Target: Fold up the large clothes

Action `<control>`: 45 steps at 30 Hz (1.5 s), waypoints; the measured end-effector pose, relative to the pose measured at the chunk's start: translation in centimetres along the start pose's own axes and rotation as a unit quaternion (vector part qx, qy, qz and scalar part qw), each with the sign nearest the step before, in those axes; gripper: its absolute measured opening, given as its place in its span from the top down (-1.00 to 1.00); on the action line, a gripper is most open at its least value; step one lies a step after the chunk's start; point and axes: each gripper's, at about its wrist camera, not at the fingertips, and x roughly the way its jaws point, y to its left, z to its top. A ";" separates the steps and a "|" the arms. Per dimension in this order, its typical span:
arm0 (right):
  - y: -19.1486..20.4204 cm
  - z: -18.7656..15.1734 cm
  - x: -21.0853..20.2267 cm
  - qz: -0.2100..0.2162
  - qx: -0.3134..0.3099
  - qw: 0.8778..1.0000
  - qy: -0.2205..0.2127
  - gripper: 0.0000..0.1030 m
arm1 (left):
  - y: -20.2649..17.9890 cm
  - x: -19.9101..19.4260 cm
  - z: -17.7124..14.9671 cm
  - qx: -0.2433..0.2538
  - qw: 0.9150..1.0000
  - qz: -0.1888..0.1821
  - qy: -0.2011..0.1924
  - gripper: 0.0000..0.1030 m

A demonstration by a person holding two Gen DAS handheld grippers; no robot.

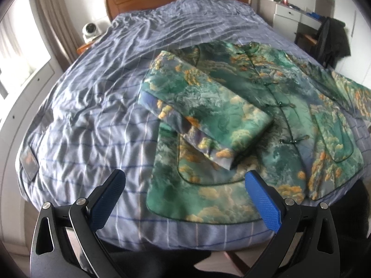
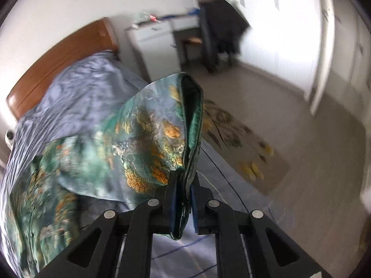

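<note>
I am folding a green brocade jacket (image 1: 266, 120) that is lying face up, frog buttons showing, on the blue checked bed cover (image 1: 88, 92), toward the near edge and to the right side of the bed. As far as I can judge, the work is in its early half: one sleeve (image 1: 204, 111) is already lying crossed diagonally over the front panel, while the other sleeve (image 2: 148, 134) is only now being carried. The body itself is not yet doubled over, so the sleeve wants laying in and the hem wants bringing up toward the collar afterward. My left gripper (image 1: 185, 185) is hovering low at the foot of the bed, pointing up the mattress, its blue fingers spread wide and holding nothing, the jacket's lower hem lying between and just beyond them. My right gripper (image 2: 183, 199) is raised above the bed's far side, aimed out toward the floor and a patterned rug (image 2: 243, 143), its fingers pressed together on the cuff end of that sleeve, which is standing up from the pinch with its dark lining opening at the top. The right view is blurring.
</note>
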 end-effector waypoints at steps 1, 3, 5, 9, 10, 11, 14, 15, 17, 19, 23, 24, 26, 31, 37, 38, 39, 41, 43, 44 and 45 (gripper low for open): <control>-0.4 -0.6 0.9 -0.001 0.011 1.000 0.008 0.76 | -0.1 0.3 0.3 0.010 1.000 -0.008 -0.002 -0.99; -2.0 -1.6 2.2 -0.010 0.035 0.999 0.015 0.67 | -0.4 0.9 0.7 0.034 0.999 -0.030 -0.004 -0.99; -3.3 -2.6 3.0 -0.039 0.062 0.997 0.019 0.47 | -0.9 1.8 1.3 0.071 0.997 -0.042 -0.006 -0.99; -4.4 -4.8 2.1 -0.056 0.074 0.995 0.021 0.40 | -2.4 4.0 2.6 0.158 0.985 -0.063 -0.009 -0.99; -3.9 -5.2 1.4 -0.052 0.066 0.996 0.016 0.40 | -2.8 4.5 2.8 0.177 0.982 -0.066 -0.009 -0.99; -3.6 -5.6 0.6 -0.047 0.054 0.997 0.010 0.40 | -3.9 5.5 3.2 0.209 0.975 -0.072 -0.008 -0.99; -0.9 -7.1 -2.3 -0.023 0.005 1.000 -0.001 0.35 | -6.6 8.3 3.3 0.281 0.955 -0.096 0.015 -0.99; 0.2 -7.7 -3.1 -0.011 -0.009 1.000 0.000 0.35 | -7.4 9.2 3.0 0.302 0.948 -0.097 0.022 -0.99; 2.5 -8.9 -4.5 0.015 -0.035 0.999 0.002 0.35 | -8.8 11.2 2.3 0.343 0.935 -0.089 0.034 -0.99; 4.7 -9.9 -5.9 0.042 -0.060 0.997 0.004 0.35 | -9.5 12.8 1.5 0.372 0.924 -0.075 0.044 -0.97; 9.5 -12.5 -8.7 0.075 -0.123 0.990 -0.007 0.34 | -7.0 12.9 3.3 0.307 0.940 -0.134 0.071 0.61; 10.6 -13.3 -9.2 0.079 -0.140 0.987 -0.009 0.34 | -6.2 12.4 3.8 0.292 0.943 -0.145 0.072 0.79; 13.4 -15.0 -10.0 0.089 -0.169 0.982 -0.004 0.33 | -4.2 10.7 4.6 0.254 0.952 -0.160 0.053 0.79; 18.1 -17.4 -12.0 0.132 -0.200 0.971 -0.001 0.33 | 4.1 5.1 8.1 0.131 0.976 -0.171 -0.024 0.79; 22.2 -18.8 -14.8 0.159 -0.236 0.958 -0.018 0.33 | 17.6 0.6 10.6 -0.055 0.988 -0.089 -0.112 0.79; 22.8 -18.9 -15.3 0.163 -0.243 0.956 -0.022 0.33 | 20.7 0.5 10.4 -0.099 0.986 -0.067 -0.116 0.79; 22.9 -18.9 -15.6 0.165 -0.246 0.955 -0.024 0.33 | 22.6 0.6 10.1 -0.128 0.984 -0.054 -0.116 0.79; 23.6 -19.2 -16.4 0.171 -0.254 0.952 -0.031 0.33 | 26.5 1.5 9.2 -0.186 0.976 -0.022 -0.110 0.79; 23.9 -19.4 -16.9 0.173 -0.257 0.950 -0.036 0.33 | 29.4 3.3 7.8 -0.232 0.969 0.010 -0.090 0.79; 24.1 -19.6 -17.0 0.173 -0.260 0.949 -0.037 0.33 | 30.2 4.4 7.0 -0.247 0.966 0.022 -0.078 0.79; 24.0 -19.6 -17.0 0.174 -0.260 0.949 -0.037 0.33 | 30.8 5.3 6.3 -0.256 0.964 0.031 -0.067 0.79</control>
